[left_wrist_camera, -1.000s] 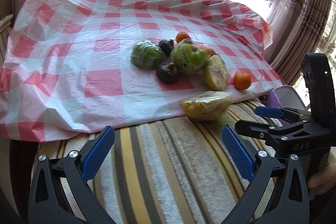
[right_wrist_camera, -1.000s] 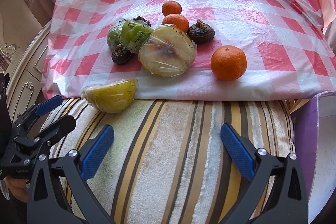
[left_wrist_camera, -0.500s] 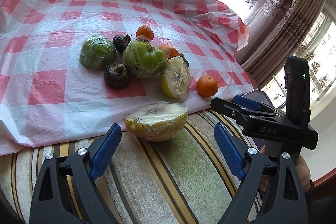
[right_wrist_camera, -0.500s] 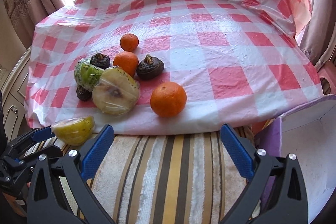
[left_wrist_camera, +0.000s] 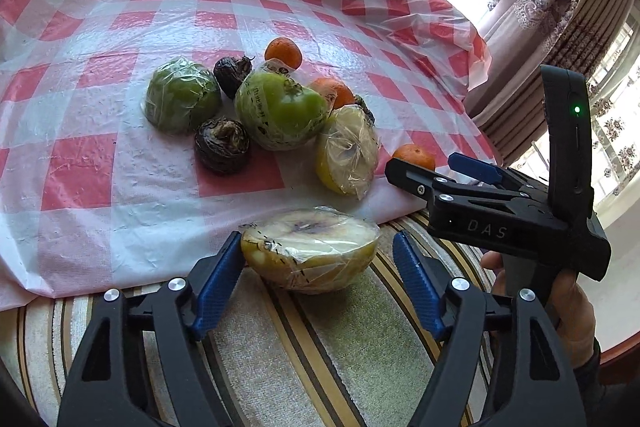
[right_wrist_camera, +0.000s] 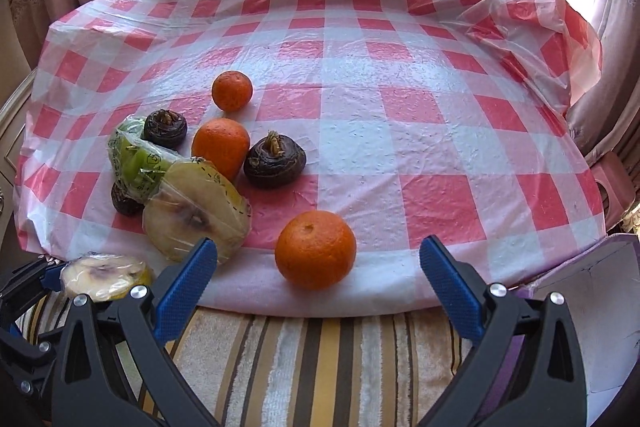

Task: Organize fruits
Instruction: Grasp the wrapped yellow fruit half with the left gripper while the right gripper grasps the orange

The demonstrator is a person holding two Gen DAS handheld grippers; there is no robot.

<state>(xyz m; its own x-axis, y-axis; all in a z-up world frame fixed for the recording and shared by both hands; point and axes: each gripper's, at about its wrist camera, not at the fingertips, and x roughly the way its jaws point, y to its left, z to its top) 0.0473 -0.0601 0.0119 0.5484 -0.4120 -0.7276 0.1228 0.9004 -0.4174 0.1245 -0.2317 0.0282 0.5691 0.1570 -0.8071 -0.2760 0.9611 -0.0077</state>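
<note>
Straddling the wrapped half fruit (left_wrist_camera: pixel 310 251), our left gripper (left_wrist_camera: pixel 318 267) has its jaws spread wide, one blue pad at the fruit's nine o'clock side, touching or nearly so, the other standing clear at three o'clock, so nothing is gripped yet. The half lies cut face up on the striped towel (left_wrist_camera: pixel 280 355), just off the near edge of the checked plastic cloth (left_wrist_camera: pixel 120 167), with its long axis running across the jaws from nine to three; we judge that closing straight in would catch it across its width, though the film may slip. Our right gripper (right_wrist_camera: pixel 318 275) is likewise released and holds nothing, and the nearest orange (right_wrist_camera: pixel 315 248) sits at twelve o'clock just ahead of its pads, on the cloth's edge. The left hand is plainly the nearer one to the half fruit, which shows only at eight o'clock in the right wrist view. The remaining fruit, a second wrapped half (left_wrist_camera: pixel 347 151), two wrapped green fruits, dark bulbs and more oranges, clusters farther back toward twelve o'clock. A purple-edged box (right_wrist_camera: pixel 580 267) lies at three o'clock of the right gripper.
</note>
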